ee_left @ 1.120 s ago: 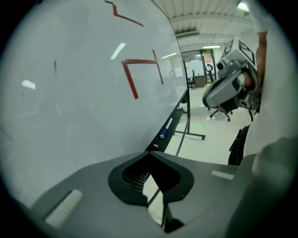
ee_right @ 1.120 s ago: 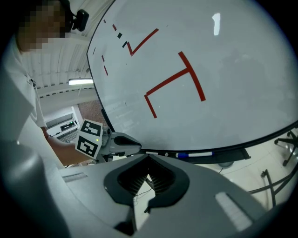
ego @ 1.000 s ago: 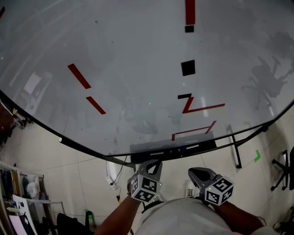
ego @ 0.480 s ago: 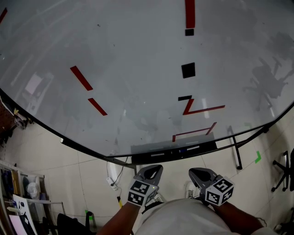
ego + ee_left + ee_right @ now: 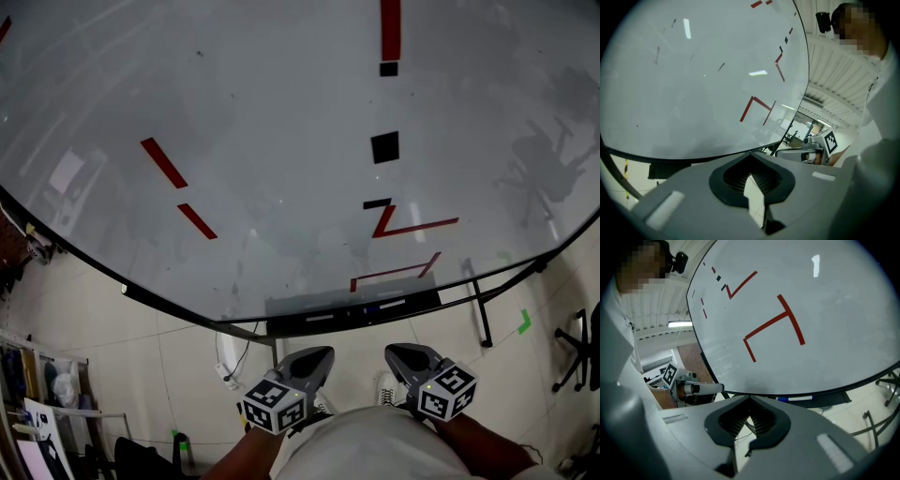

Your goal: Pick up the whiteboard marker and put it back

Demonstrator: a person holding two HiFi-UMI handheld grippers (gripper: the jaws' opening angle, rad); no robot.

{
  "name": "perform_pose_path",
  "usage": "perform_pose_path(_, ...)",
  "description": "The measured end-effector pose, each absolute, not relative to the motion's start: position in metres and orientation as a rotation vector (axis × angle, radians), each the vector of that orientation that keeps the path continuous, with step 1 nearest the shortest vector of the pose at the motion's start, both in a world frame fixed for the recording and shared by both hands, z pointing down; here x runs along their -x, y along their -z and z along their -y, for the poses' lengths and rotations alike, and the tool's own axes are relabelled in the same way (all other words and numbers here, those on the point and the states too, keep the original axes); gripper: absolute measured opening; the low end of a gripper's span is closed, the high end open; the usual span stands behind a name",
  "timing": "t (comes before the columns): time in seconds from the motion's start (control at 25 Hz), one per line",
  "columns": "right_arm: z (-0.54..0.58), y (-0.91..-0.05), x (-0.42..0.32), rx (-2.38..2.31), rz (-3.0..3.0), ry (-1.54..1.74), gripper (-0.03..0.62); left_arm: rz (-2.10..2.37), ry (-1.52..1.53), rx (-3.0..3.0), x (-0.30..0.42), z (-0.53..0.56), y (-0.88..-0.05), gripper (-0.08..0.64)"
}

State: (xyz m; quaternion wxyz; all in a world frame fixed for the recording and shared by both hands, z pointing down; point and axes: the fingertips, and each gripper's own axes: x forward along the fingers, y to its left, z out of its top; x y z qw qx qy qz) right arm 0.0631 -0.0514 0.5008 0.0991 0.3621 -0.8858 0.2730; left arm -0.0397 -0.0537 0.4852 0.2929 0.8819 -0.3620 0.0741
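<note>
A white whiteboard marker (image 5: 797, 399) with a blue cap lies on the dark tray (image 5: 829, 401) under the whiteboard (image 5: 281, 141). In the head view the marker (image 5: 382, 304) is a small pale bar on the tray (image 5: 309, 323). My left gripper (image 5: 319, 354) and right gripper (image 5: 401, 352) hang low in front of the person's body, short of the tray, and touch nothing. The jaws of both are shut and hold nothing. From the right gripper view (image 5: 749, 416) the left gripper (image 5: 693, 388) shows at the left. The left gripper view (image 5: 751, 176) shows the right gripper (image 5: 808, 152).
The board carries red lines and black square magnets (image 5: 384, 147). Its stand leg (image 5: 480, 309) reaches onto the tiled floor at the right. An office chair (image 5: 583, 361) stands at the far right, green tape (image 5: 525, 321) marks the floor, and clutter (image 5: 56, 412) fills the lower left.
My left gripper has drawn back and down to the left, away from the tray. The right gripper has stayed where it was.
</note>
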Motion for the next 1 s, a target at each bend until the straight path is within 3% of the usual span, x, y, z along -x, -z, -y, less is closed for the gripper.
perform_pose_path(1.0,0.028,-0.481,-0.038,-1.119,2.621,-0.813,0.002,0.864,-0.189,-2.423,0.057,0.024,-0.487,0.015)
